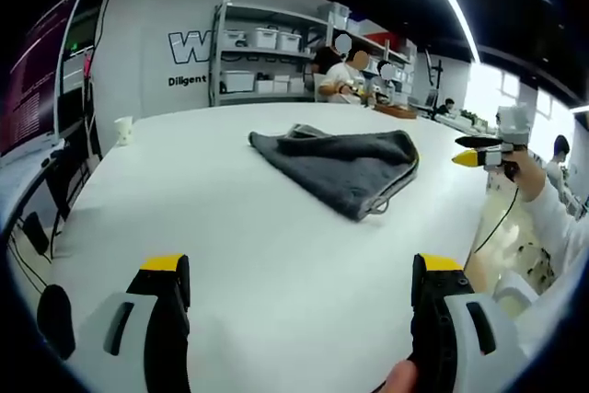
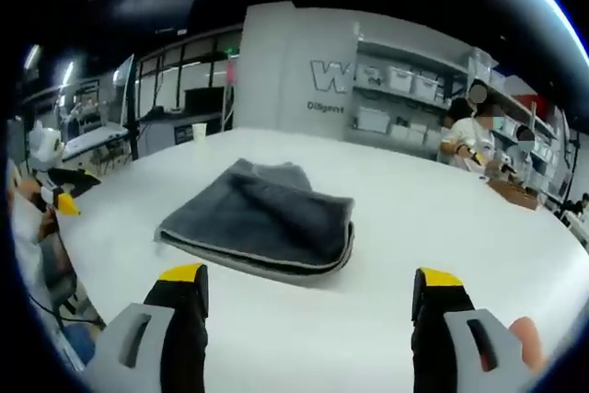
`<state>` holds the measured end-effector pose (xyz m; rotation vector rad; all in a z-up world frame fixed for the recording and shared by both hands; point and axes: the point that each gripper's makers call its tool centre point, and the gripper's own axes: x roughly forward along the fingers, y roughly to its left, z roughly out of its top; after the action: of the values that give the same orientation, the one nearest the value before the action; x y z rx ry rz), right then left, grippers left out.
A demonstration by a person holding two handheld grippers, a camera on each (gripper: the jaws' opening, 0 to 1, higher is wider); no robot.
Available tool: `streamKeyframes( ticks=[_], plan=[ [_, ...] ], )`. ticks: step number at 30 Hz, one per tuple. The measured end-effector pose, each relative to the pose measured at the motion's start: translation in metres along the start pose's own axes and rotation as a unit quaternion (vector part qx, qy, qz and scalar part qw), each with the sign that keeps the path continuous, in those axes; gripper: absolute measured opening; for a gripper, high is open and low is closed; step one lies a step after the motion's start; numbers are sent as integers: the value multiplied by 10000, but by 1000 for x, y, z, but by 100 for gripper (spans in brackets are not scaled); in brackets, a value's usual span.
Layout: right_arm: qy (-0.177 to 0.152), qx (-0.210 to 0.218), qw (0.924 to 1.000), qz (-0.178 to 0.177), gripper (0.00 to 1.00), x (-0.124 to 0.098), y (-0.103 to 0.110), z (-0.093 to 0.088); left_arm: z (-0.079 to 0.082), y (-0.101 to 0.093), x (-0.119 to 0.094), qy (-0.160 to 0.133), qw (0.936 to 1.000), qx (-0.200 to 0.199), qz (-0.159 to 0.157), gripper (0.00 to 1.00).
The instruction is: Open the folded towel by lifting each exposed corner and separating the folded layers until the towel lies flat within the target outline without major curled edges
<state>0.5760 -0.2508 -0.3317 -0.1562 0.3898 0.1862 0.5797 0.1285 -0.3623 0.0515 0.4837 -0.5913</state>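
A dark grey folded towel [image 1: 340,167] lies on the white table [image 1: 184,190], with a hanging loop at its near corner. In the right gripper view the towel [image 2: 262,218] shows stacked layers with a pale edge trim. My left gripper [image 1: 301,273] hovers open over bare table, well short of the towel. My right gripper [image 2: 310,278] is open too, a short way from the towel's near edge. A hand holds the right gripper [image 1: 480,154] off the table's right edge. At the far left of the right gripper view is the left gripper [image 2: 63,192].
A paper cup [image 1: 123,130] stands near the table's far left edge. A wooden tray [image 1: 396,110] sits at the far side, where people work. Shelves with white bins [image 1: 267,62] line the back wall. A large screen [image 1: 37,71] stands at the left.
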Motion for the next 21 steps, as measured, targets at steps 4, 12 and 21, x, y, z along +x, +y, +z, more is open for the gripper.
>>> streamKeyframes(
  ticks=[4, 12, 21],
  plan=[
    [70, 6, 9999, 153, 99, -11, 10, -7, 0, 0, 1, 13, 10000, -3, 14, 100],
    [42, -185, 9994, 273, 99, -25, 24, -8, -2, 1, 1, 28, 10000, 0, 36, 100],
    [15, -628, 9977, 272, 99, -14, 32, 8, -4, 2, 5, 63, 10000, -7, -1, 100]
  ],
)
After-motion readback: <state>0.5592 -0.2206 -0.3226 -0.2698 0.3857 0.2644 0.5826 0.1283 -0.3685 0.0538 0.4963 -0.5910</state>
